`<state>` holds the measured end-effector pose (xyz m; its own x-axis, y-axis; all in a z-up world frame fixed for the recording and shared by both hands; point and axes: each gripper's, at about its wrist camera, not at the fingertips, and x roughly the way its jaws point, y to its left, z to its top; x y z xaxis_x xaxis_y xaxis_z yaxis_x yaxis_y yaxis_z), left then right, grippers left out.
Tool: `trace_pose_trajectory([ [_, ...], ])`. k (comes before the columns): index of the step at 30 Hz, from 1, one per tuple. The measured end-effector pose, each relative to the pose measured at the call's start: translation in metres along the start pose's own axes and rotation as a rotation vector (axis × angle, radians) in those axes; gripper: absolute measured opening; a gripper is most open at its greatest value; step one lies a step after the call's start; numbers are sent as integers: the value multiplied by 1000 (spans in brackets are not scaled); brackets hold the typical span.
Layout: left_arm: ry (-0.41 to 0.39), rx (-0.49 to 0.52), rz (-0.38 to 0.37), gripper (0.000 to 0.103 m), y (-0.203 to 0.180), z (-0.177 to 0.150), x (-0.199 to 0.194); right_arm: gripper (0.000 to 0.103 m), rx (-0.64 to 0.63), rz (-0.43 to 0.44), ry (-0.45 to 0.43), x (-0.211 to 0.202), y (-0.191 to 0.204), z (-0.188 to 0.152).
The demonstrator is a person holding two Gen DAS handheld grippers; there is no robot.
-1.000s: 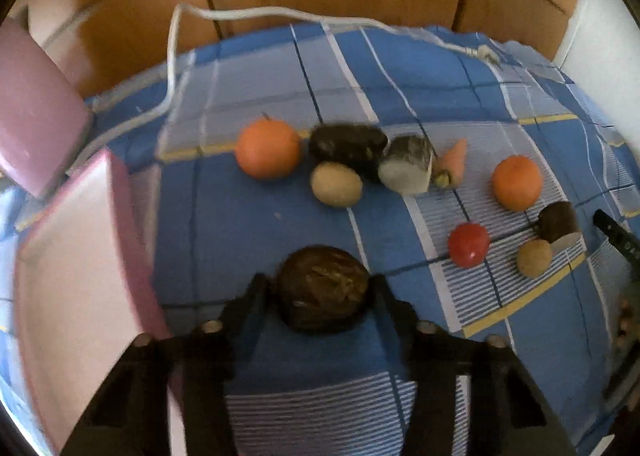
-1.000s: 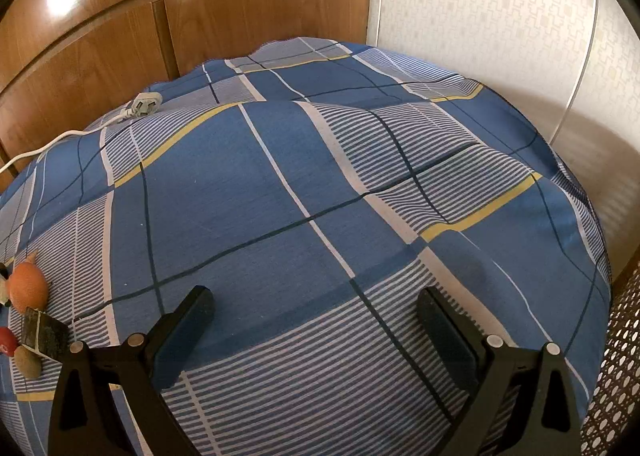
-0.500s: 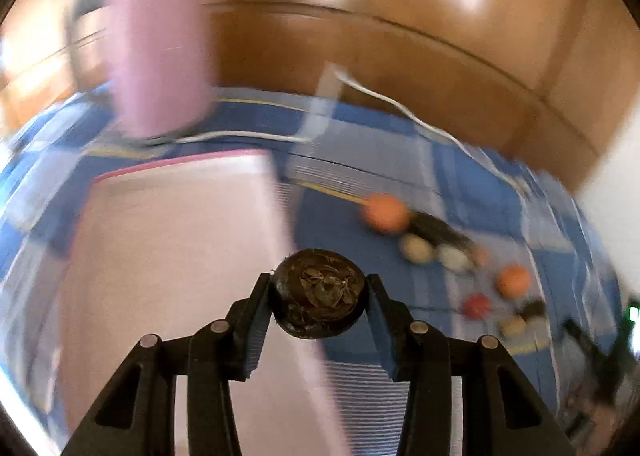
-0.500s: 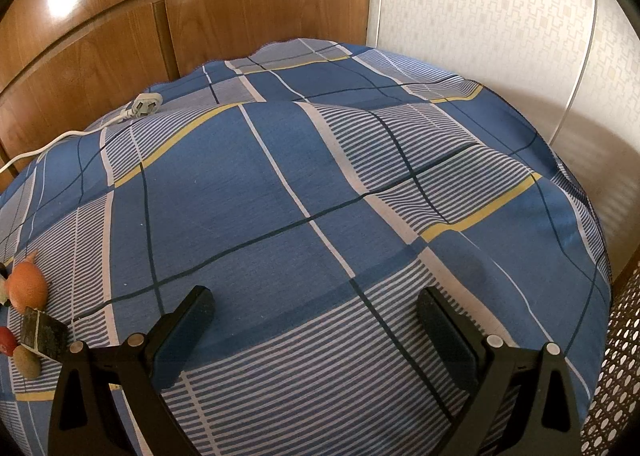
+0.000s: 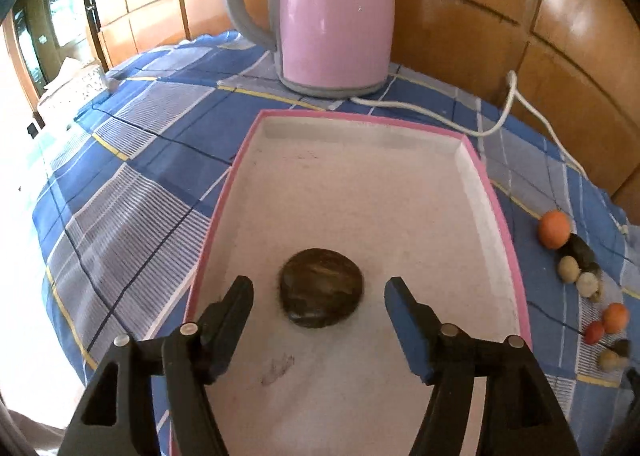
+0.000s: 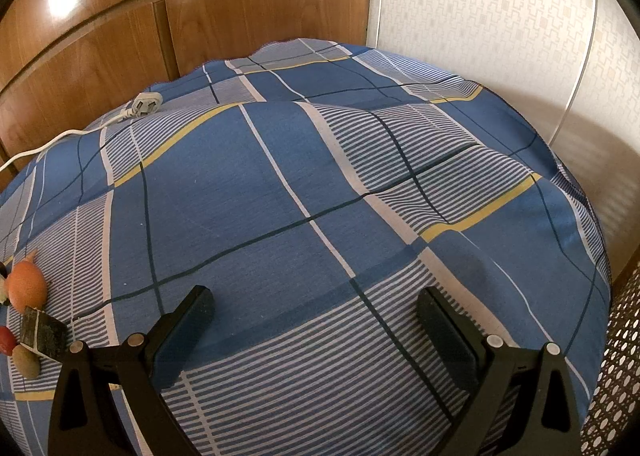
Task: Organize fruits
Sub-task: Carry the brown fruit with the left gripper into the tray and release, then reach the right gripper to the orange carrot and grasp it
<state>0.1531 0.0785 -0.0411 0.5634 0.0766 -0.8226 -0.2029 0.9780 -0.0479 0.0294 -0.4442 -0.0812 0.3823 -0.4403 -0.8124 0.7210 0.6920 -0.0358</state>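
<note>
A dark brown round fruit lies on the floor of the pink-rimmed white tray. My left gripper is open just above the tray, one finger on each side of the fruit, not touching it. Several loose fruits lie on the blue checked cloth to the right of the tray: an orange, a dark one, pale ones, a second orange and a small red one. My right gripper is open and empty over bare cloth; an orange and a dark cut piece sit at its far left.
A pink electric kettle stands behind the tray, its white cord running along the cloth to a plug. Wooden panels close the back. A white wall is on the right, and a perforated basket stands at the table's right edge.
My left gripper swung left from the fruit row to over the tray, opened and let go of the brown fruit, which now rests in the tray. The right gripper has not moved.
</note>
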Motion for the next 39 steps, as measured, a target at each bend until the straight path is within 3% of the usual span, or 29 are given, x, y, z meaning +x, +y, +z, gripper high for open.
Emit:
trace_pose_trajectory([
  [9,-155,-1,-96,74,-6,-48,-68,103,0,-1,0,0,0,0],
  [16,-224,149,-284,74,-26,-108,-109,103,2,4,3,0,0,0],
  [19,-198,169,-273,74,-34,-123,-110,103,-2,2,6,0,1,0],
  [22,-201,109,-198,75,-25,-121,-107,102,-30,21,40,0,2,5],
  [24,-208,35,-174,78,-13,-116,-106,92,-23,70,57,-7,3,10],
  [26,-212,-29,-130,79,-2,-113,-104,91,-44,114,4,-26,10,15],
  [29,-188,-86,-90,79,10,-113,-96,89,-135,272,-35,-53,42,23],
  [31,-173,-108,-83,79,15,-115,-92,81,-221,347,-50,-66,70,24],
  [34,-185,-132,-80,79,24,-118,-93,64,-336,421,-47,-77,112,20],
  [36,-194,-146,-81,79,26,-118,-95,47,-386,458,-29,-78,136,20],
  [39,-216,-165,-79,81,29,-118,-98,38,-419,498,22,-75,165,21],
])
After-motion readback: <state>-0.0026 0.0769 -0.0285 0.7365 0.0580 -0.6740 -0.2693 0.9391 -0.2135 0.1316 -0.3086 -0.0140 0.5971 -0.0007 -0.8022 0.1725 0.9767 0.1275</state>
